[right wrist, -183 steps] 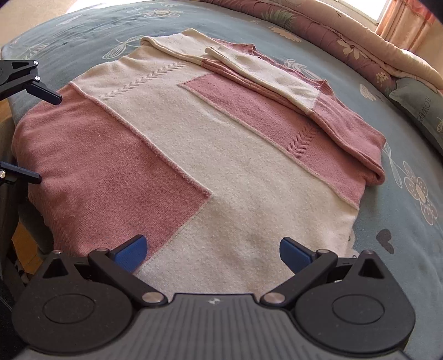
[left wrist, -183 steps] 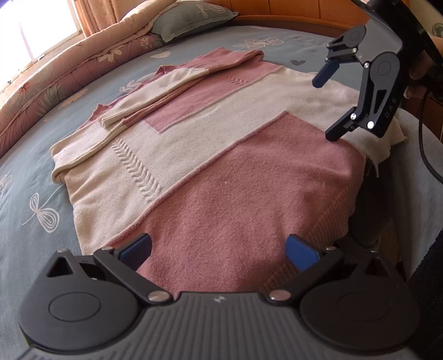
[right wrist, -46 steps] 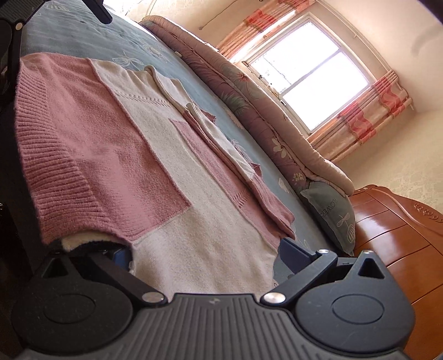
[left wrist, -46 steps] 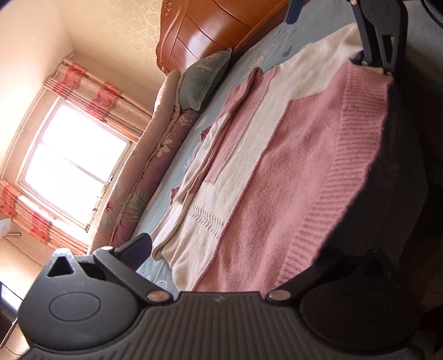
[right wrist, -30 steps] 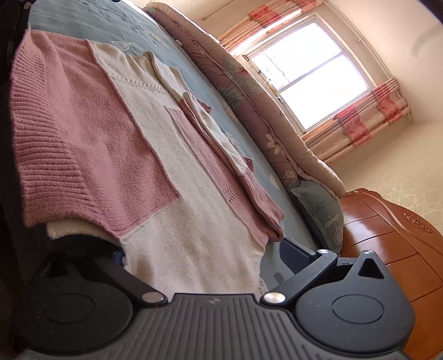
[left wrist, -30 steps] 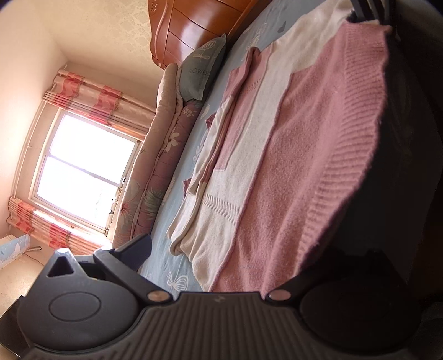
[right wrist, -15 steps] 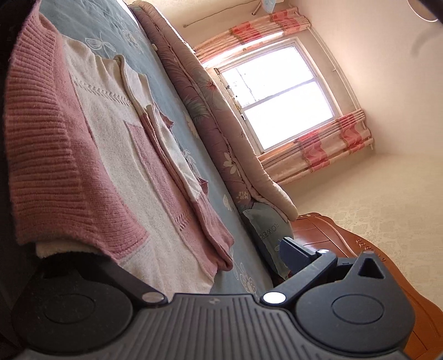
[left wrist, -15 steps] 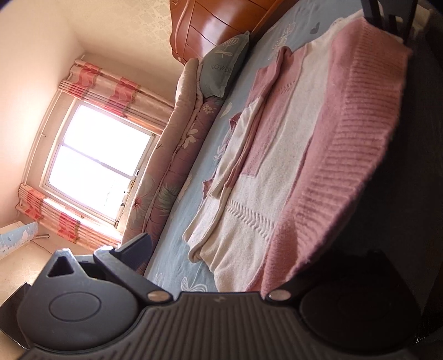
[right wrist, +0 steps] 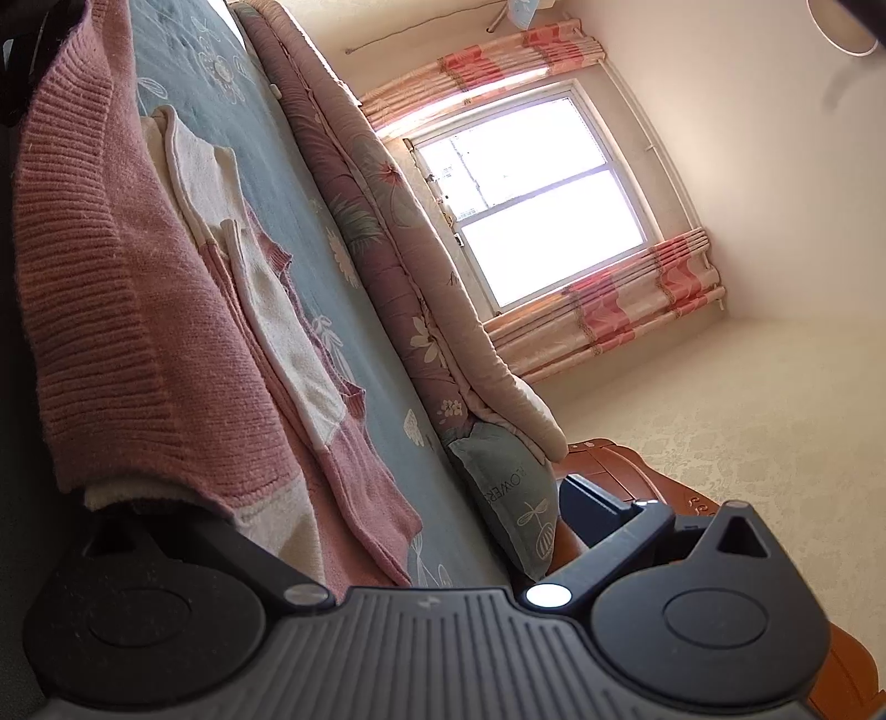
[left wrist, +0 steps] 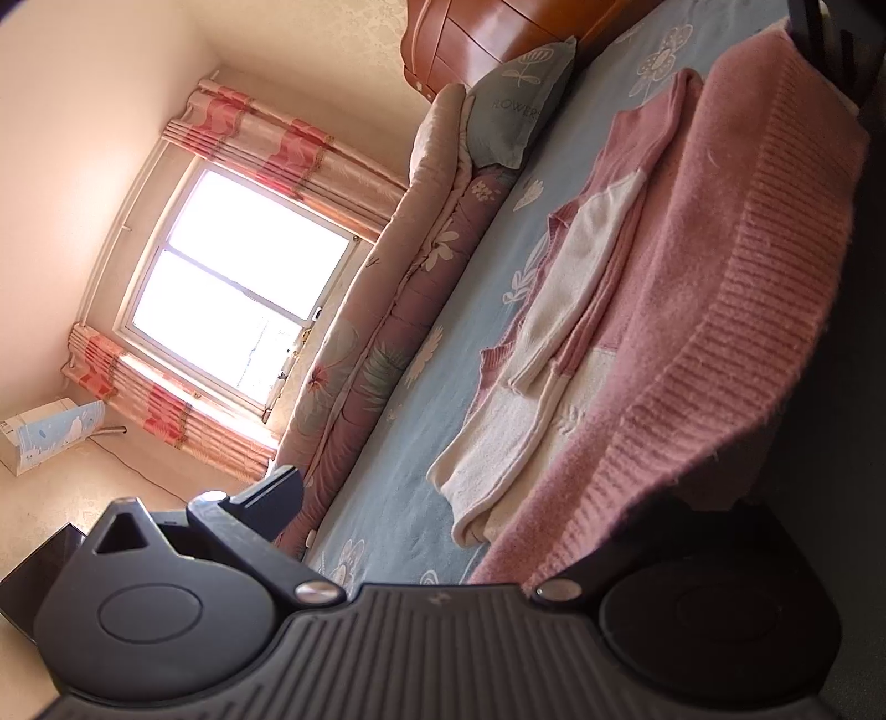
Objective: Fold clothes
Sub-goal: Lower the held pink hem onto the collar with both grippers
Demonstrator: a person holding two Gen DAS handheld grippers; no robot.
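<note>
Both tongs, left (left wrist: pixel 531 531) and right (right wrist: pixel 232 531), grip the sweater's (left wrist: pixel 720 310) ribbed hem, lifted above the bed (left wrist: pixel 443 354). Mid-fold, apparently; next, carry the hem far toward the collar.

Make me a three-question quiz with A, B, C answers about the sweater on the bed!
1. Where is the pillow?
A. at the head of the bed
B. on the floor
C. on the sweater

2. What colours is the sweater?
A. blue and green
B. pink and cream
C. black and yellow

3. The sweater's ribbed hem is:
A. lying flat
B. lifted up
C. tucked under the pillow

Answers: 1 A, it lies by the wooden headboard. 2 B, pink and cream panels show. 3 B, the hem hangs raised over the left gripper and right gripper.
</note>
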